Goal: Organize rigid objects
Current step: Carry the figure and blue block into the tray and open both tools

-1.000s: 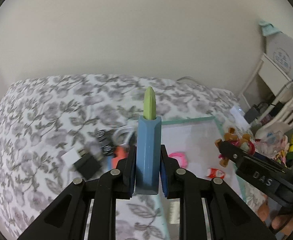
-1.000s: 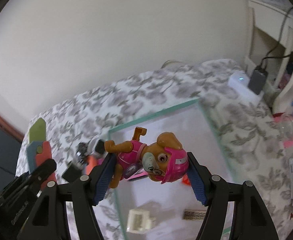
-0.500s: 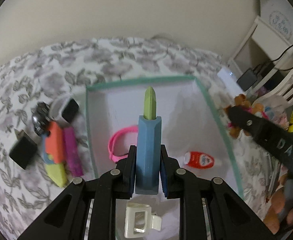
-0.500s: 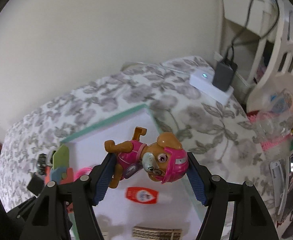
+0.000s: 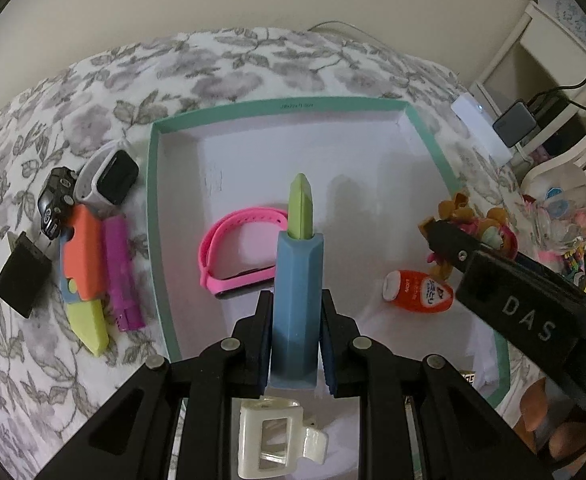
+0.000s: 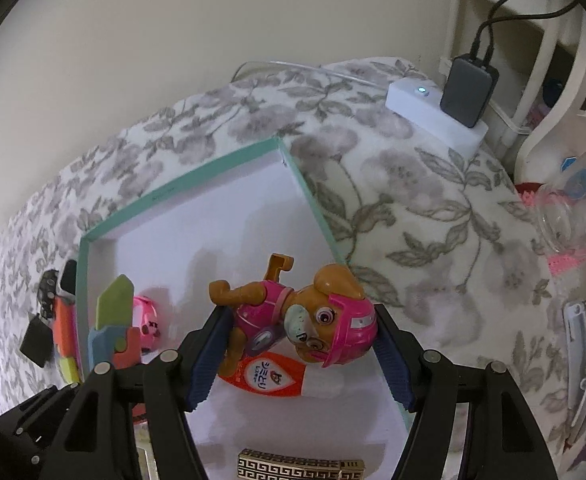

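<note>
The left tool (image 5: 295,336) is clamping a blue-and-green toy knife (image 5: 296,280) upright; the right tool (image 6: 299,354) is gripping a pup figure (image 6: 305,320) sideways. Both are hanging over the teal-rimmed box (image 5: 153,216) on the bed (image 5: 213,68), presumably for release among 3 sorted items.

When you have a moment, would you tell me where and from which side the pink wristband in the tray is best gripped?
Grip the pink wristband across its arched strap, from straight above. It lies flat in the tray as an open loop, so one of the fingers fits inside and one outside.
</note>
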Demonstrator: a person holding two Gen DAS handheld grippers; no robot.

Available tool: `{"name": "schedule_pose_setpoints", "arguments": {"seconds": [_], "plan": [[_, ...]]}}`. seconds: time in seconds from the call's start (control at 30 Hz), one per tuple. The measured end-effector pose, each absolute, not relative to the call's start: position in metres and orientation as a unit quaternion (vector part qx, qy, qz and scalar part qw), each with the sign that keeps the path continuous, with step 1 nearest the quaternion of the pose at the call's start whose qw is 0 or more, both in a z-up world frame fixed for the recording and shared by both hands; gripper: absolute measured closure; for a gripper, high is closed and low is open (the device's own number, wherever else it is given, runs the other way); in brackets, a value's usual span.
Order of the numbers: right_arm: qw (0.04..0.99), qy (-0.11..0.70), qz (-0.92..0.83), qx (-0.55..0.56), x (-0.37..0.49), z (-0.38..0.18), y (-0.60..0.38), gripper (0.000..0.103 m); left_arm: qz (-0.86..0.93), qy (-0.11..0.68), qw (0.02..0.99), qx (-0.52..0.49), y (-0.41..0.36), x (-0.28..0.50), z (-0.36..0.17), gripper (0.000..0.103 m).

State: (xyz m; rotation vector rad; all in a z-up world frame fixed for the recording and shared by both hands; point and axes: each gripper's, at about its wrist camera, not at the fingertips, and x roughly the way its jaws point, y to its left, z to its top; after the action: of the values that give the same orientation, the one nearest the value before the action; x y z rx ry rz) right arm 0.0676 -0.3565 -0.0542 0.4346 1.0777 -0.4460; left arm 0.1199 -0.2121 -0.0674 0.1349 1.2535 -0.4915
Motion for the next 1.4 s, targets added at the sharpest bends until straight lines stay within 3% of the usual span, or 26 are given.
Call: {"name": "schedule_pose_setpoints", "arguments": {"seconds": [0.83, 0.93, 1.0, 1.4], "plan": [[0.801, 0.535, -0.194, 0.186, 0.077, -0.061, -0.343, 0.03, -0.196, 0.622, 0.757, 0.047, -0.202, 0.126, -0.074, 0.079], [0.802, 0.534, -0.199, 0.182, 0.078, -0.058, -0.342, 0.025, -0.202, 0.621, 0.756, 0.044, -0.199, 0.124, -0.068, 0.071], [0.803, 0.531, -0.2, 0.181, 0.077, -0.055, -0.342, 0.02, -0.204, 0.62, 0.756, 0.042, -0.198, 0.125, -0.063, 0.057], [0.838, 0.475, -0.196, 0.183, 0.07, 0.005, -0.333, 0.02, -0.21, 0.598, 0.774, 0.014, -0.182, 0.131, -0.023, 0.056]]}}
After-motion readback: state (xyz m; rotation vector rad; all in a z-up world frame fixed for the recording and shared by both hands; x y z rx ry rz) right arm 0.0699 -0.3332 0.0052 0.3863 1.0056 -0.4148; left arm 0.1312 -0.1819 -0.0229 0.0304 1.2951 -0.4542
